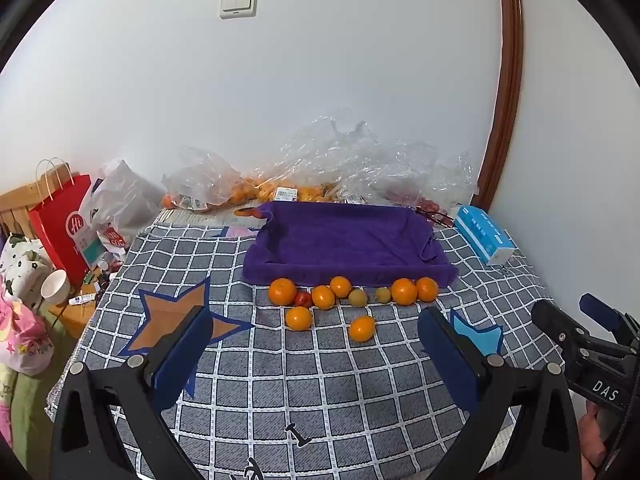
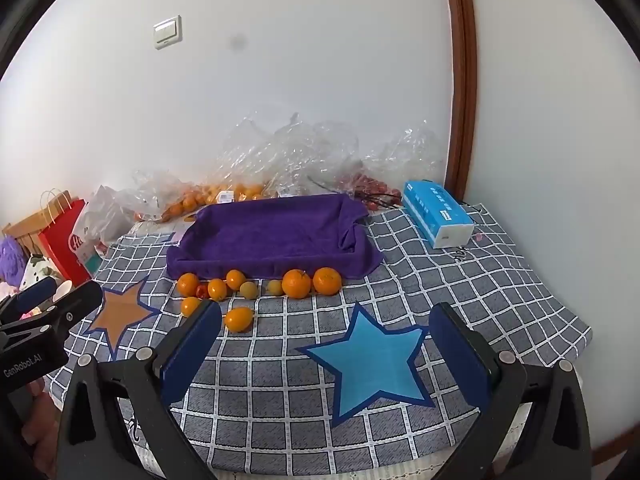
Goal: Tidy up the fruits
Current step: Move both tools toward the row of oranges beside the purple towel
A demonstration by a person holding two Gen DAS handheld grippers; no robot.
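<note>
Fruit: loose oranges [image 1: 282,291], two small yellow-green fruits [image 1: 357,297] and one small red fruit [image 1: 303,299] lie in a ragged row at the middle of the left wrist frame, on the checked cloth [image 1: 256,384] of the counter; two more oranges [image 1: 362,328] sit just below the row.
Tray: the purple towel-lined tray [image 1: 344,240] stands directly above the row, with nothing in it.
Done: by the look of it, nothing sorted yet.
Left to do: every loose fruit, judging from the bare tray.
Left tongs [image 1: 314,354]: released, jaws wide, nothing between them, low in the frame, well short of the fruit.
Right tongs [image 2: 326,348]: likewise released and bare, over the blue star [image 2: 376,364].
Backdrop: clear bags [image 1: 248,184] of more fruit along the wall; a blue tissue pack [image 2: 436,214] at right.
</note>
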